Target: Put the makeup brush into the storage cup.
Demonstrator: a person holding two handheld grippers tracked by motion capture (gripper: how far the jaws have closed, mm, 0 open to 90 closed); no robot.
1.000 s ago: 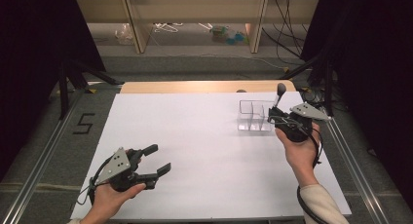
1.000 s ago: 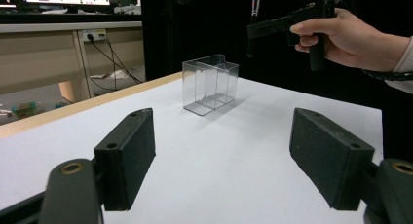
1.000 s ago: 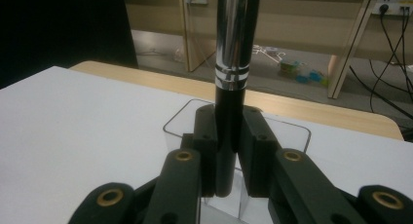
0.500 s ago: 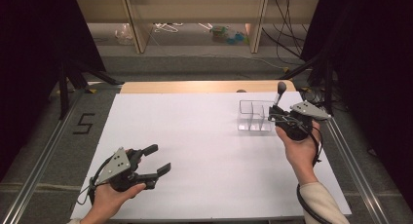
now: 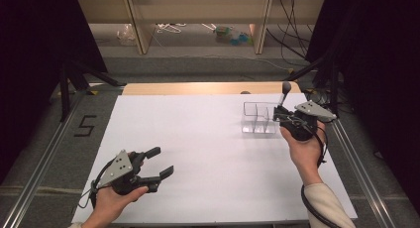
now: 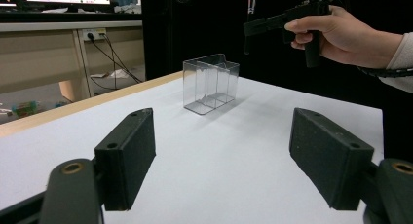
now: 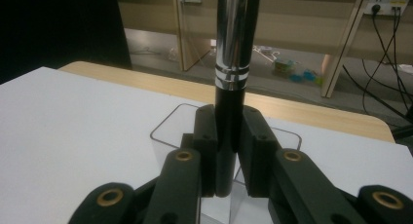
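White sheet covers the desk (image 5: pixel 213 153), bare wooden edge showing along the far side; dark curtains hang to either side, grey floor around, a taped "5" (image 5: pixel 85 125) on the floor to the left. Beyond the desk a pale wooden shelf unit (image 5: pixel 198 20) with a few small items and cables low down. A clear plastic organizer (image 5: pixel 258 118) with upright dividers stands on the far right part of the desk. Right gripper (image 5: pixel 283 109) is raised just beside the organizer's right end, hand under it, forearm in a light sleeve coming up from the near right edge. Its fingers (image 7: pixel 207 136) are clamped on the black lower shaft of a brush (image 7: pixel 233 78), which stands upright between them, chrome ferrule section above the pads; in the high view its rounded dark tip points up and away. In the right gripper view the organizer's open compartments lie directly behind and below the grip. Left gripper (image 5: pixel 161 162) rests low at the near left of the desk, held in the left hand, pointing toward the right and well apart from the organizer; its fingers (image 6: pixel 127 158) stand wide with nothing between them.
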